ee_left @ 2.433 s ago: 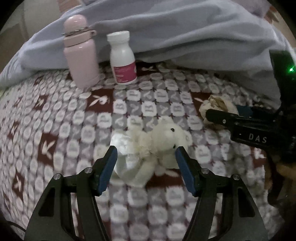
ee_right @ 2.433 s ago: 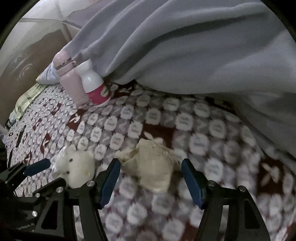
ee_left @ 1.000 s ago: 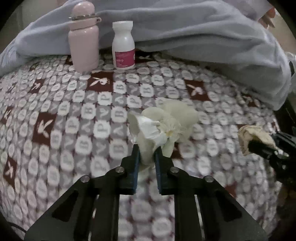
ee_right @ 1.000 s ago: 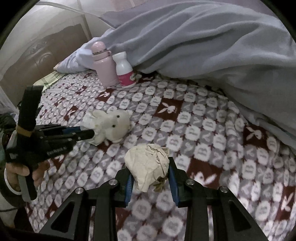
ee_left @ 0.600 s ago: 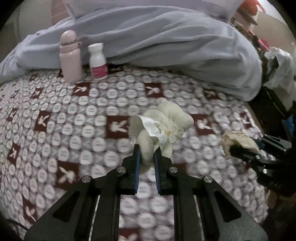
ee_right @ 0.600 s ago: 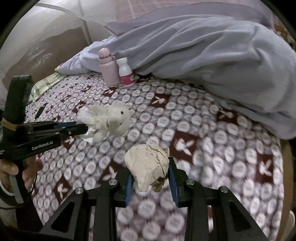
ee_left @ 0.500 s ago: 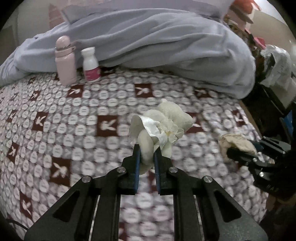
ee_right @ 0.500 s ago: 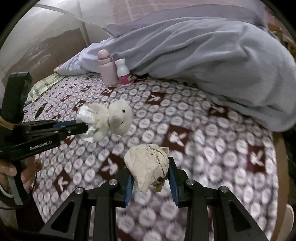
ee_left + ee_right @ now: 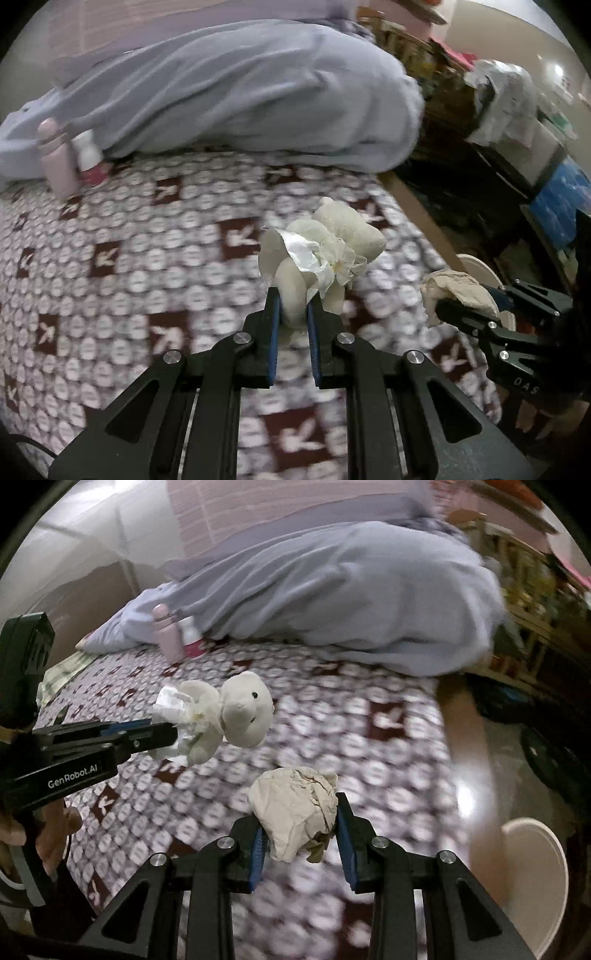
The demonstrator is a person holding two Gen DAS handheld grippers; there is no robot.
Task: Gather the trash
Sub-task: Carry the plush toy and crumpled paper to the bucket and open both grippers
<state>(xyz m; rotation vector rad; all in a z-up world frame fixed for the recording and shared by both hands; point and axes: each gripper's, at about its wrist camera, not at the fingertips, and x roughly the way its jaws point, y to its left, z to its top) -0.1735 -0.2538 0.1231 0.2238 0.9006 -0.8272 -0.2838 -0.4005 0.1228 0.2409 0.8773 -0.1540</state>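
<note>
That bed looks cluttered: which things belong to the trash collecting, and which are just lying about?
Part of the job:
- paper wad in the right tongs
- plush toy in the left tongs
- white bin, probably

Just lying about:
- pink bottle
- pill bottle
- grey blanket
- patterned bedcover

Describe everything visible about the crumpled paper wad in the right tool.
The crumpled paper wad is beige-white, creased all over, with a darker brownish bit hanging at its lower edge. It sits clamped between the blue pads of the right tool, lifted clear of the patterned bedspread. Nothing else touches it.
</note>
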